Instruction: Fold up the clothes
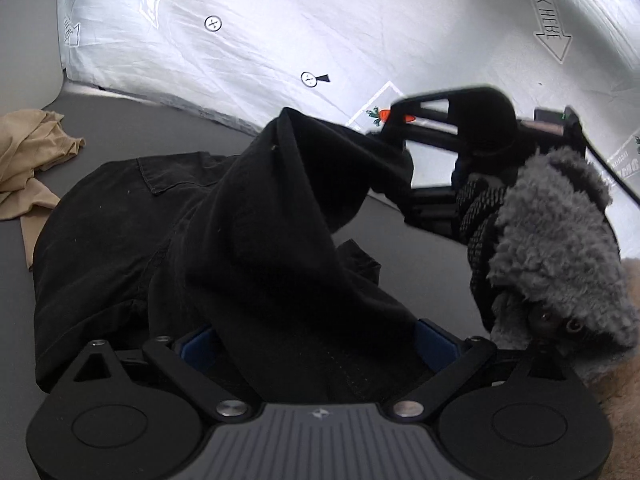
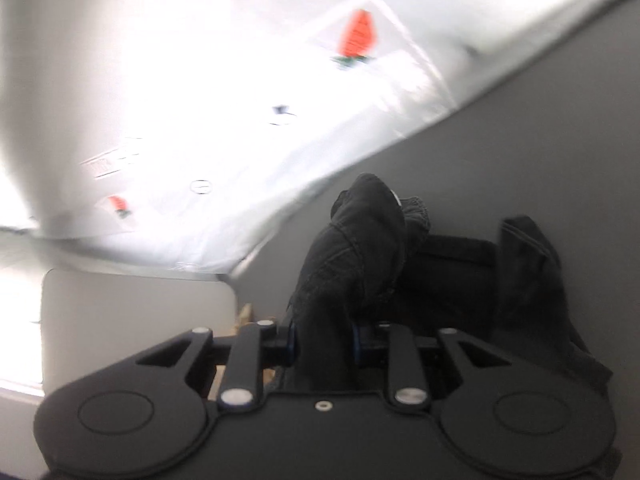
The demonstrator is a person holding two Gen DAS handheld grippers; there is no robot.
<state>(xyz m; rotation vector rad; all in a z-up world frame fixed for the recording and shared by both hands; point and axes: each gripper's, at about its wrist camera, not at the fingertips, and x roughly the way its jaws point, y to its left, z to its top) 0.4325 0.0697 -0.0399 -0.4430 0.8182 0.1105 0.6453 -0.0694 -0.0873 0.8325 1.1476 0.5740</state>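
A black garment (image 1: pixel 168 248) lies bunched on the grey table (image 1: pixel 100 128). My left gripper (image 1: pixel 316 344) is shut on a raised fold of it, the cloth draped over the blue pads. My right gripper (image 1: pixel 394 132) shows in the left wrist view at the far right, clamped on another lifted corner of the same garment. In the right wrist view the right gripper (image 2: pixel 324 344) is shut on a bunched black fold (image 2: pixel 360 248), with the rest of the garment (image 2: pixel 528 280) lying beyond on the table.
A beige garment (image 1: pixel 28 160) lies crumpled at the table's left edge. A white printed sheet (image 1: pixel 320 32) hangs behind the table. A grey fleece sleeve (image 1: pixel 560 248) and gloved hand hold the right gripper.
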